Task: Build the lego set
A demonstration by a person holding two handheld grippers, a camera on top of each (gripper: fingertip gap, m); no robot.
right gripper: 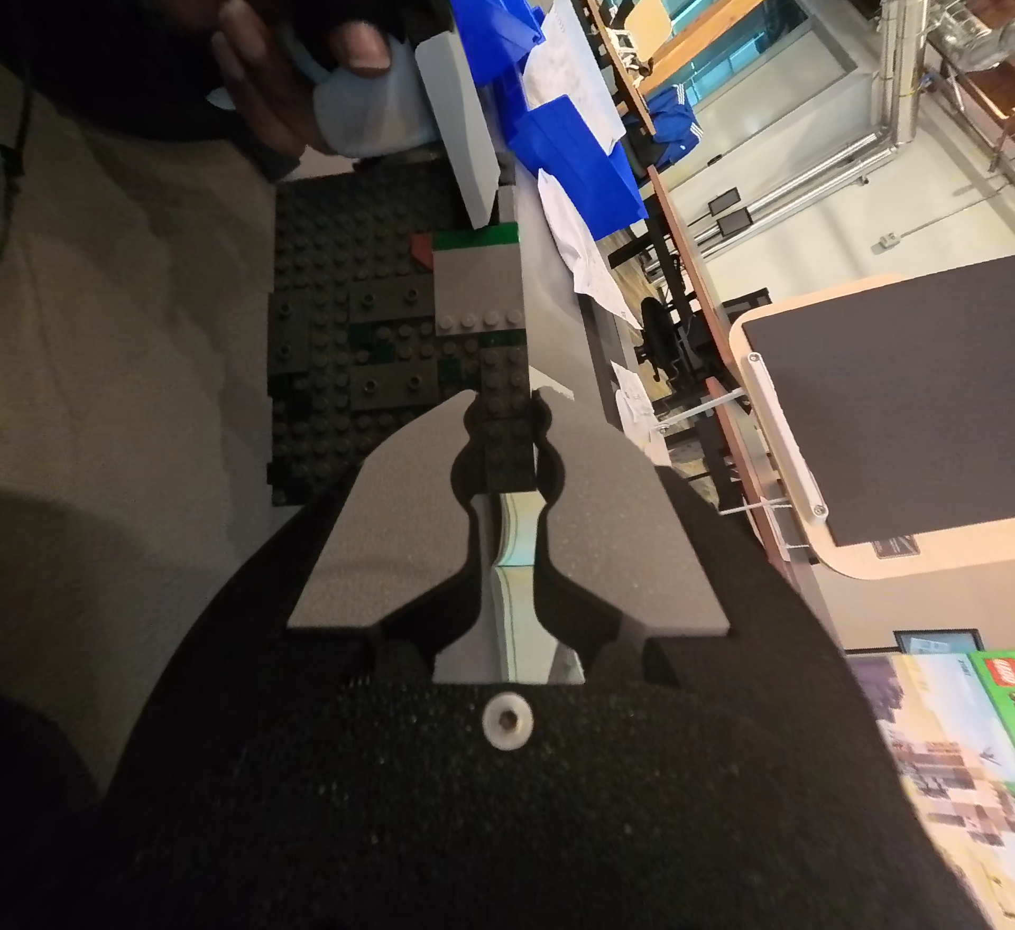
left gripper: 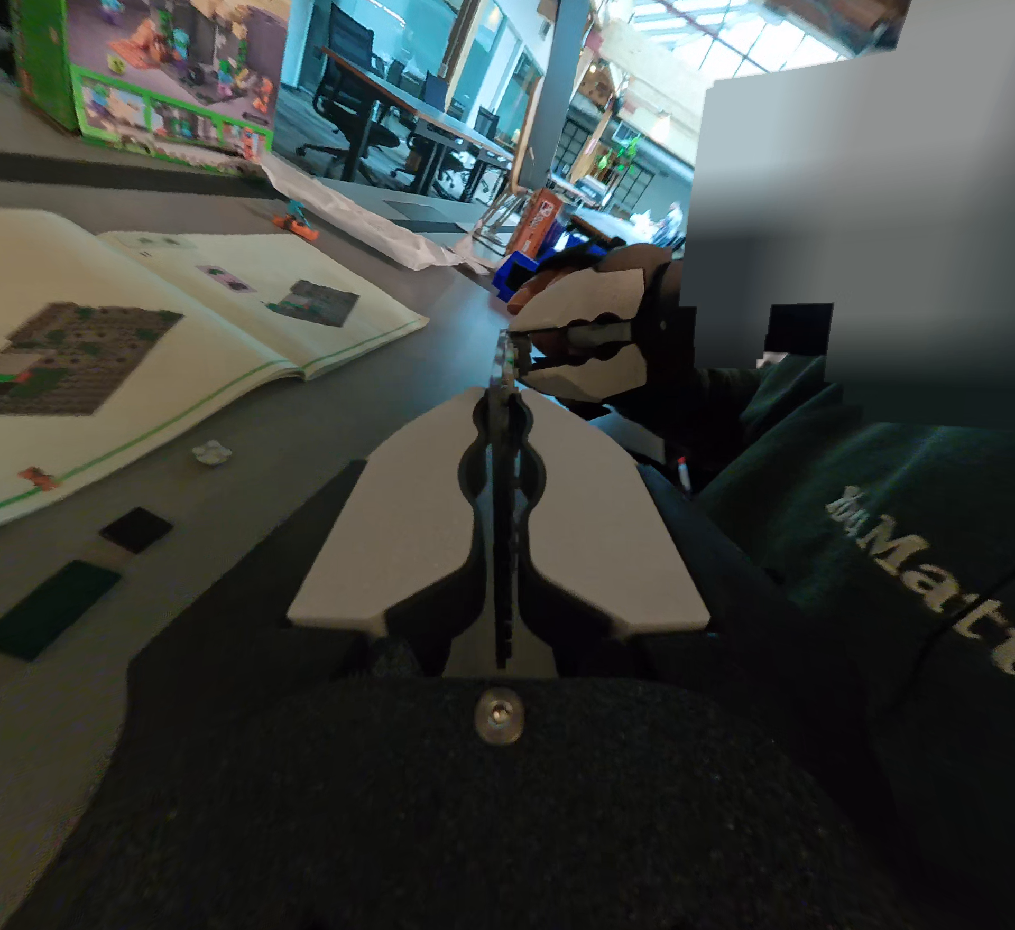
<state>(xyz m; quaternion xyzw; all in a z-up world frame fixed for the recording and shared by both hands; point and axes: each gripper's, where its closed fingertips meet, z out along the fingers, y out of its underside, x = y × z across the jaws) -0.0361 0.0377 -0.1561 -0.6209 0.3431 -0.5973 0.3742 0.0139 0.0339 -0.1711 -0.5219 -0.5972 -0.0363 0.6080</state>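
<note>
My left gripper point(left gripper: 502, 394) is shut on the dark grey studded baseplate point(left gripper: 504, 519), held edge-on above the table. In the right wrist view the baseplate point(right gripper: 329, 311) shows its face, with dark plates, a light grey plate point(right gripper: 477, 289) and green strips on it. My right gripper point(right gripper: 504, 401) is shut on a dark grey brick point(right gripper: 508, 442) that lies against the baseplate's studded face near its edge. The right gripper also shows in the left wrist view point(left gripper: 582, 341), at the plate's far end. The left gripper also shows in the right wrist view point(right gripper: 461, 135), clamped on the plate's far edge.
An open instruction booklet point(left gripper: 192, 332) lies left on the grey table point(left gripper: 263, 464), with the set's box point(left gripper: 165, 36) behind it. A black tile point(left gripper: 136, 529), a dark green plate point(left gripper: 49, 610) and a small white piece point(left gripper: 211, 452) lie near. Blue bins point(right gripper: 576, 151) stand beyond.
</note>
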